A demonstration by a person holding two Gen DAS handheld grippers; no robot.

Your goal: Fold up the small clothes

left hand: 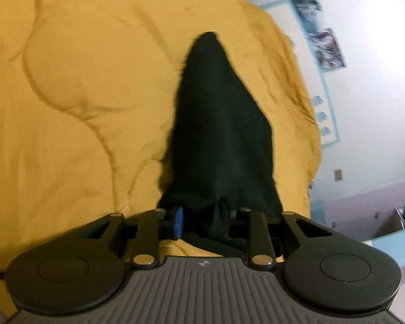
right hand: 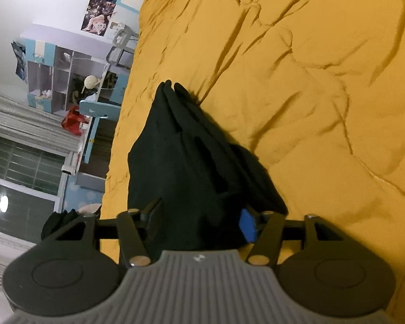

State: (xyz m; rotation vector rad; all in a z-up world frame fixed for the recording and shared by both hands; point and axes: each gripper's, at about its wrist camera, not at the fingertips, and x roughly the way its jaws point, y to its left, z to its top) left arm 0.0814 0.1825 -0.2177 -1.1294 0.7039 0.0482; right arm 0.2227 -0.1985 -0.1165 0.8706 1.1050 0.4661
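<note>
On yellow quilt (left hand: 81, 94): black garment (left hand: 218, 124), bunched and tapering to a point away from the camera, lying lengthwise across the bedding. Near end of garment gathered between fingers of left gripper (left hand: 206, 222); blue pad (left hand: 178, 222) on one side just clear of the cloth, a fold of black fabric against the opposite finger, jaws narrow; firm clamp or loose contact impossible to tell.

From the right wrist view: same black garment (right hand: 186, 162), pleated into several ridges, its far tip on the quilt (right hand: 310, 81), its wide near end filling the gap of right gripper (right hand: 199, 225). Fingers standing fairly well apart, blue pad (right hand: 248, 228) on one side and black finger (right hand: 154, 216) on the other, both touching the cloth at its edges; pressing or not, unclear.

Beyond the bed edge: pale wall with posters (right hand: 100, 5), lilac and blue shelving unit (right hand: 64, 78), red bag (right hand: 74, 120), window with grille (right hand: 21, 167).
</note>
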